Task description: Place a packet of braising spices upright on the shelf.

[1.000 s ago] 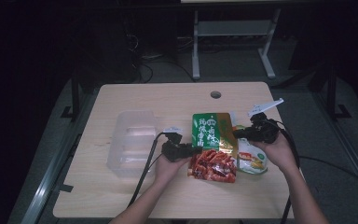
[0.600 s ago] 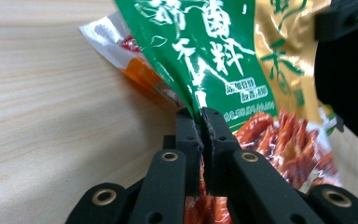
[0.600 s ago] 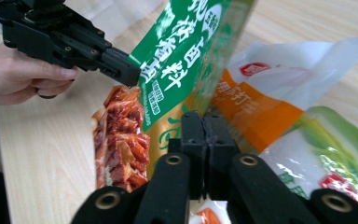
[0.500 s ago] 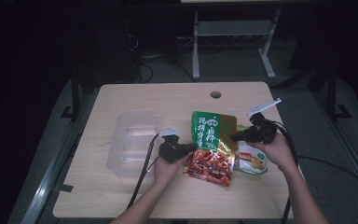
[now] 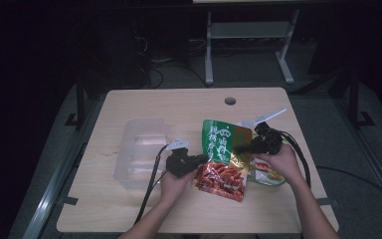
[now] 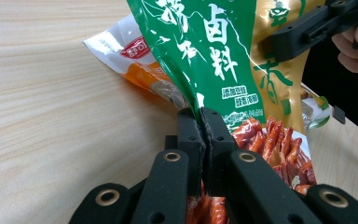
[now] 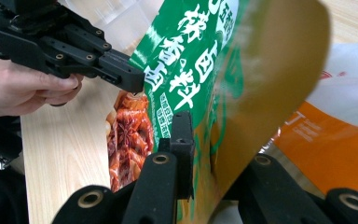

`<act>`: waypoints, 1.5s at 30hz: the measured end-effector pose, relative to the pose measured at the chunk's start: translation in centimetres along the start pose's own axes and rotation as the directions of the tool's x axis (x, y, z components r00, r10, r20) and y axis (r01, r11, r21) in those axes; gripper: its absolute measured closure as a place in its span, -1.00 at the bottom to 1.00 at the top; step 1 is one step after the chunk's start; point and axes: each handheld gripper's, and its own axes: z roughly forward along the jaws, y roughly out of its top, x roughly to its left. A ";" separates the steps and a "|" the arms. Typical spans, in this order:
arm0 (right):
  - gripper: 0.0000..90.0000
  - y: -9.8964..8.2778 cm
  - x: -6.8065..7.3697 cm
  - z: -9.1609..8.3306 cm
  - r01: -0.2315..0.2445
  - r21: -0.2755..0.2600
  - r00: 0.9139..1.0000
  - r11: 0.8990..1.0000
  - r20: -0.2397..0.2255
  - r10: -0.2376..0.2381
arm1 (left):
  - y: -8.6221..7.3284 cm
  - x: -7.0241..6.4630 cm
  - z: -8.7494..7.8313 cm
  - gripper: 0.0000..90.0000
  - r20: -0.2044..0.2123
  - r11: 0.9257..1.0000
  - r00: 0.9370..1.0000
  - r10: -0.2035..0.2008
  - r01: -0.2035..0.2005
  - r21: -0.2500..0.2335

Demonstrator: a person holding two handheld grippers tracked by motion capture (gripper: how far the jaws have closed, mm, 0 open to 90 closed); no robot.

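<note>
A green, gold and red snack packet (image 5: 224, 149) stands bent up off the table between both grippers. My left gripper (image 5: 201, 160) is shut on its lower left edge; in the left gripper view the jaws (image 6: 200, 116) pinch the foil with no gap. My right gripper (image 5: 238, 148) is at the packet's gold right side. Its jaws have just been opening, and in the right gripper view (image 7: 214, 135) the packet (image 7: 191, 70) curls loosely between them with a gap beside one jaw. The far jaw is hidden behind the gold fold.
A white and orange packet (image 5: 268, 175) lies flat under the green one, near the right hand. A clear plastic container (image 5: 139, 149) sits left of the left gripper. The wooden table (image 5: 179, 104) has a cable hole (image 5: 230, 101) at the back.
The left jaws have closed on the packet's left edge. The packet, flat before, is now bent up. The right gripper has sunk a little and its jaws have parted.
</note>
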 end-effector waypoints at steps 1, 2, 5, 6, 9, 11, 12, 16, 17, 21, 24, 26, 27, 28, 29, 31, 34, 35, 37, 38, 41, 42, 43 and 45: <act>0.78 0.0 0.0 0.2 -0.006 -0.004 1.000 1.000 -0.003 0.006 | -0.1 0.0 -0.2 0.95 0.001 1.000 1.000 0.003 -0.003 -0.004; 0.78 0.0 0.1 0.2 -0.007 -0.002 1.000 1.000 -0.003 0.007 | -0.1 0.0 -0.2 0.95 -0.002 1.000 1.000 0.004 -0.004 -0.002; 0.78 0.0 0.1 0.5 -0.006 -0.005 1.000 1.000 -0.008 0.006 | -0.2 -0.1 -0.4 0.95 -0.009 1.000 1.000 0.025 -0.025 0.002; 0.84 0.1 0.3 0.8 -0.001 -0.003 1.000 1.000 -0.013 0.001 | -0.4 -0.1 -0.5 0.95 -0.014 1.000 1.000 0.025 -0.025 0.006; 0.95 0.1 0.5 0.9 0.011 0.000 1.000 1.000 -0.003 -0.011 | -0.4 -0.1 -0.7 0.93 -0.016 0.999 0.999 0.039 -0.039 0.009; 0.97 0.2 0.9 0.9 0.036 0.006 0.999 0.999 0.016 -0.036 | -0.4 -0.4 -0.8 0.91 -0.034 0.998 0.998 0.061 -0.061 0.019; 0.98 0.3 1.1 0.9 0.043 0.008 0.999 0.999 0.017 -0.043 | -0.5 -0.7 -0.9 0.89 -0.042 0.998 0.997 0.067 -0.066 0.020; 0.98 0.3 1.6 0.2 0.061 -0.003 0.998 0.998 0.023 -0.061 | -0.6 -1.5 -1.2 0.68 -0.060 0.995 0.993 0.100 -0.098 0.025; 0.98 0.2 1.7 0.0 0.061 -0.010 0.998 0.998 0.020 -0.061 | -0.5 -1.6 -1.4 0.64 -0.064 0.993 0.992 0.113 -0.112 0.026; 0.98 -0.2 2.4 -1.1 0.065 -0.060 0.998 0.996 0.010 -0.064 | -0.5 -2.2 -1.8 0.45 -0.076 0.989 0.987 0.144 -0.142 0.028; 0.99 -0.5 3.0 -1.8 0.078 -0.082 0.997 0.994 0.015 -0.077 | -0.6 -3.2 -2.3 0.30 -0.064 0.987 0.985 0.162 -0.160 0.035; 0.99 -0.7 3.4 -2.3 0.084 -0.107 0.996 0.991 0.014 -0.083 | -0.6 -3.3 -2.5 0.23 -0.046 0.988 0.987 0.154 -0.153 0.037; 0.99 -0.7 3.4 -2.3 0.084 -0.107 0.996 0.991 0.014 -0.083 | -0.6 -3.5 -2.7 0.23 -0.034 0.990 0.990 0.140 -0.139 0.030; 0.99 -0.8 4.0 -2.9 0.086 -0.125 0.996 0.988 0.012 -0.086 | -0.6 -4.0 -3.2 0.21 -0.035 0.987 0.986 0.162 -0.161 0.023; 0.99 -0.8 4.1 -3.1 0.096 -0.133 0.995 0.987 0.014 -0.095 | -0.6 -4.2 -3.3 0.20 -0.034 0.985 0.985 0.171 -0.170 0.024; 0.99 -0.7 4.8 -3.6 0.107 -0.145 0.994 0.984 0.016 -0.106 | -0.7 -4.6 -3.7 0.16 -0.038 0.980 0.980 0.195 -0.194 0.034; 0.99 -0.4 6.0 -4.5 0.146 -0.158 0.989 0.977 0.042 -0.141 | -1.0 -5.1 -4.2 0.06 -0.040 0.971 0.972 0.232 -0.230 0.062; 0.99 -0.2 6.5 -4.8 0.161 -0.163 0.987 0.973 0.050 -0.155 | -1.0 -5.0 -4.3 0.04 -0.021 0.970 0.972 0.235 -0.233 0.062; 0.99 0.2 7.1 -5.0 0.175 -0.162 0.984 0.971 0.063 -0.167 | -1.3 -5.3 -4.7 0.02 -0.008 0.968 0.969 0.245 -0.244 0.062; 0.99 0.4 7.3 -5.1 0.187 -0.162 0.981 0.969 0.079 -0.176 | -1.4 -5.5 -4.8 -0.01 -0.016 0.961 0.963 0.268 -0.267 0.069; 1.00 0.9 7.7 -5.3 0.193 -0.160 0.980 0.968 0.077 -0.183 | -1.9 -5.8 -5.4 -0.07 0.002 0.956 0.959 0.284 -0.283 0.078; 1.00 1.1 7.8 -5.3 0.199 -0.160 0.979 0.967 0.081 -0.188 | -2.1 -5.9 -5.6 -0.09 0.004 0.953 0.956 0.294 -0.294 0.079; 1.00 1.4 7.9 -5.4 0.205 -0.165 0.978 0.965 0.084 -0.193 | -2.1 -5.9 -5.6 -0.12 0.004 0.953 0.956 0.294 -0.294 0.079; 1.00 1.9 8.2 -5.5 0.209 -0.171 0.977 0.963 0.085 -0.197 | -2.5 -6.0 -6.0 -0.16 0.010 0.946 0.950 0.313 -0.312 0.083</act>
